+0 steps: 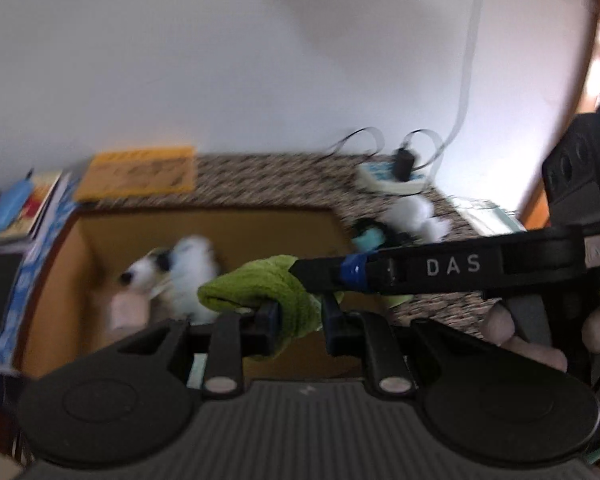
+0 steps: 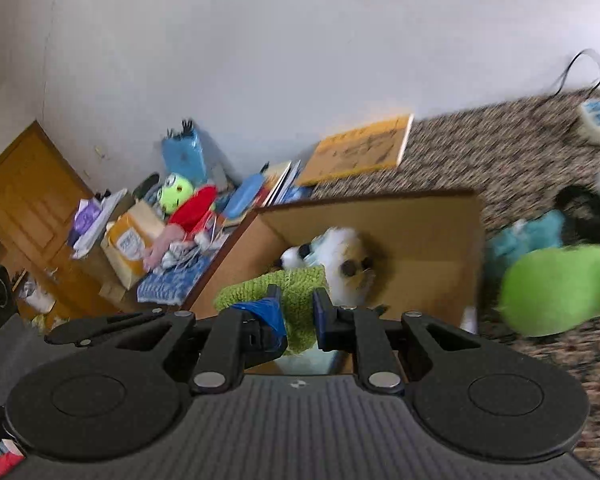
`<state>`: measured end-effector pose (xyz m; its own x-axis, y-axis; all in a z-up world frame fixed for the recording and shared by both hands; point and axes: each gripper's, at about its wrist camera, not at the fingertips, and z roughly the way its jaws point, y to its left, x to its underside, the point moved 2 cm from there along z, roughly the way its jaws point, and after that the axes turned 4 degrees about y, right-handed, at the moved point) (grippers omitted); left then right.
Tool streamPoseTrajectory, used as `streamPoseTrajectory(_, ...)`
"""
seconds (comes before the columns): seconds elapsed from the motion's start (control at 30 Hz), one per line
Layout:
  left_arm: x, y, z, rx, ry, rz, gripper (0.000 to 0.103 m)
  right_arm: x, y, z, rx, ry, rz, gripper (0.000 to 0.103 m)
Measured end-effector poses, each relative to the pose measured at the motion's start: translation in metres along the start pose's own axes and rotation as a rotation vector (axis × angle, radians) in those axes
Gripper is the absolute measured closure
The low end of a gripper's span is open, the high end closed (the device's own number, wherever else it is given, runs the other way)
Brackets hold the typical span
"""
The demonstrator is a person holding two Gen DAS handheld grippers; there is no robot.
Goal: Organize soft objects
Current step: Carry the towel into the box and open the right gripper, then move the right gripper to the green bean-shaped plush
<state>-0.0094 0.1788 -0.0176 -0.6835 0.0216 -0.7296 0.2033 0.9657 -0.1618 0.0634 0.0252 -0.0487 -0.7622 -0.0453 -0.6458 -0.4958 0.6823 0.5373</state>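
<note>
Speckled brown carpet (image 2: 500,152) is running to a white wall (image 1: 220,60), an open cardboard box (image 1: 100,240) sitting on it with a white plush toy (image 1: 188,264) inside. Both the left claw (image 1: 298,320) and right claw (image 2: 296,312) are clamping a green knitted cloth (image 1: 260,284) above the box, angling downward

The knitted cloth (image 1: 260,288) is moss green, the box (image 2: 420,232) plain tan cardboard. Inside it a plush toy (image 2: 340,256) is white with black and orange patches. The carpet (image 2: 500,152) is speckled brown, black and cream. On it lie a bright lime plush (image 2: 560,288), a teal toy (image 2: 528,236) and a yellow-orange booklet (image 2: 360,148). The wall (image 1: 220,60) is white, both grippers black.
</note>
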Motion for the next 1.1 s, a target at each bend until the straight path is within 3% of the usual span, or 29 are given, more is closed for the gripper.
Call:
streamPoseTrajectory(0.33,0.011,0.074,0.018,-0.133,0.108,-0.076,0.087,0.005,0.032,0.087,0.031,0.093,-0.053,0.103)
streamPoseTrajectory(0.67,0.014,0.104,0.037,-0.208,0.174,-0.096,0.086,0.006,0.038,0.119,0.064,0.126,-0.052,0.103)
streamPoseTrajectory(0.83,0.017,0.114,0.047,-0.24,0.231,-0.104,0.086,0.006,0.036,0.124,0.101,0.111,-0.054,0.097)
streamPoseTrajectory(0.93,0.019,0.117,0.051,-0.275,0.263,-0.099,0.067,0.002,0.029,0.118,0.118,0.081,-0.007,0.095)
streamPoseTrajectory(1.0,0.017,0.118,0.049,-0.288,0.261,-0.104,0.045,0.0,0.025,0.113,0.108,0.075,0.028,0.095)
streamPoseTrajectory(1.1,0.012,0.12,0.045,-0.292,0.257,-0.109,0.043,0.0,0.021,0.105,0.121,0.059,0.051,0.095)
